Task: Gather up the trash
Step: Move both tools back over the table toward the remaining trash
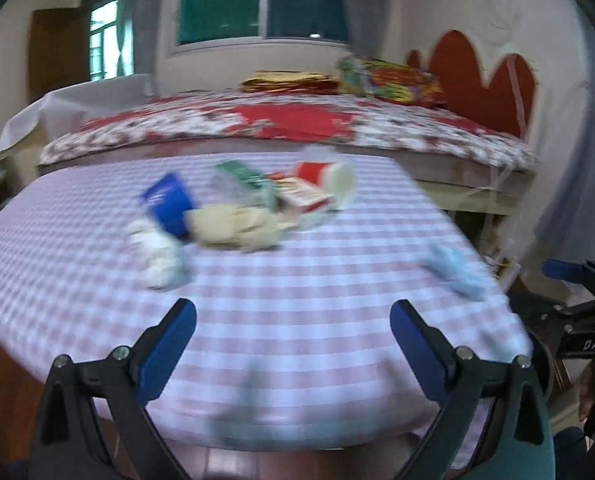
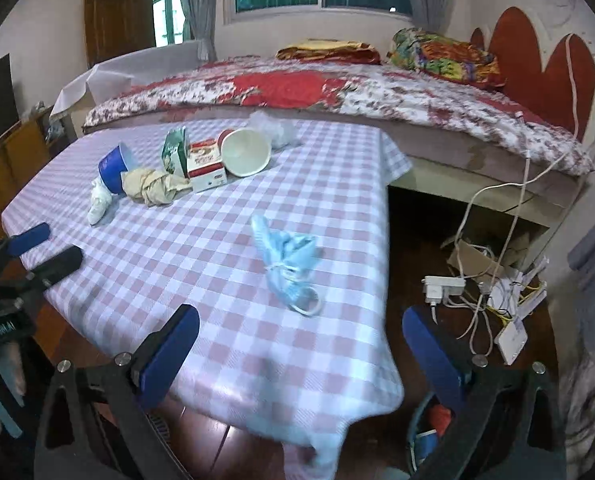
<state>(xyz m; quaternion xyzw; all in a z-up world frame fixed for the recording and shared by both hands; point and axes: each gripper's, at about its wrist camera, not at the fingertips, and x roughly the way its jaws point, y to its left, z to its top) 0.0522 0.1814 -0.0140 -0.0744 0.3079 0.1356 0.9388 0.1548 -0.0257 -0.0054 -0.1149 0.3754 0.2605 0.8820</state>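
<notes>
A heap of trash lies at the far side of the checked table [image 2: 201,248]: a blue cup [image 2: 115,168], crumpled brown paper [image 2: 153,186], a white tissue [image 2: 99,200], a green box [image 2: 175,152], a red-white box [image 2: 205,164] and a tipped paper cup [image 2: 245,152]. Nearer, a crumpled blue face mask [image 2: 289,260] lies just ahead of my open, empty right gripper [image 2: 300,318]. My left gripper [image 1: 293,320] is open and empty over the table's near edge; its view is blurred. There the heap shows as blue cup [image 1: 165,204] and brown paper [image 1: 233,226], with the mask [image 1: 455,268] to the right.
A bed [image 2: 337,92] with a floral cover runs behind the table. Right of the table, cables and a power strip [image 2: 445,286] litter the floor. A container [image 2: 429,432] with red and blue items sits below the table's near corner. A wooden cabinet [image 2: 1,168] stands left.
</notes>
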